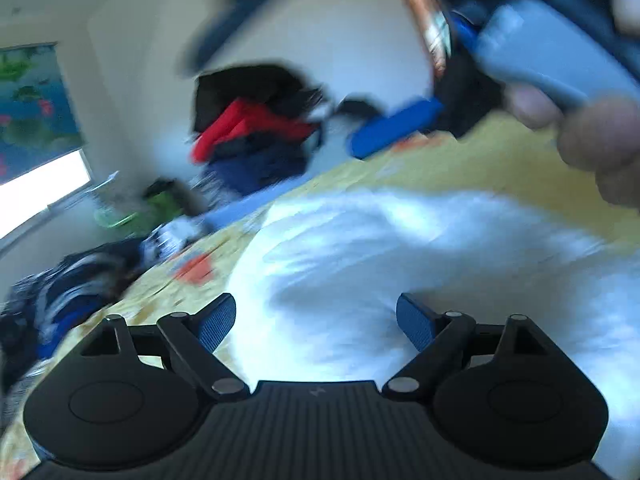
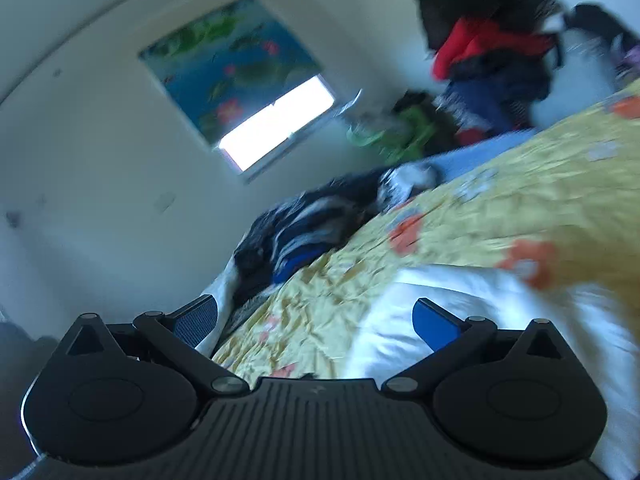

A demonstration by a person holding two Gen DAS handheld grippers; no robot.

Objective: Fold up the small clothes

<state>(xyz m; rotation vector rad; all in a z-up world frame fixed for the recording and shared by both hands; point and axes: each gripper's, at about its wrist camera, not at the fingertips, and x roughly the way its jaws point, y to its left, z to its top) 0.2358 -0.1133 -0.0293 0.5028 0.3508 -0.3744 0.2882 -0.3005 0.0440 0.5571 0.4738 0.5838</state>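
Note:
A white garment (image 1: 400,248) lies crumpled on a yellow flowered bedspread (image 1: 500,168). My left gripper (image 1: 316,322) hovers right over its near part, jaws wide apart, nothing between the blue pads. In the left wrist view, a hand (image 1: 592,140) holds the right tool at the top right, and one blue finger (image 1: 396,128) sticks out above the bed. In the right wrist view my right gripper (image 2: 316,322) is open and empty over the bedspread (image 2: 480,208), its right pad above the edge of the white garment (image 2: 460,300). Both views are blurred.
A heap of dark blue and striped clothes (image 2: 304,220) lies at the bed's far left edge (image 1: 72,292). Red and black clothes (image 2: 488,52) hang on the wall behind. A window with a flowered blind (image 2: 240,80) and something green (image 2: 400,132) are beyond the bed.

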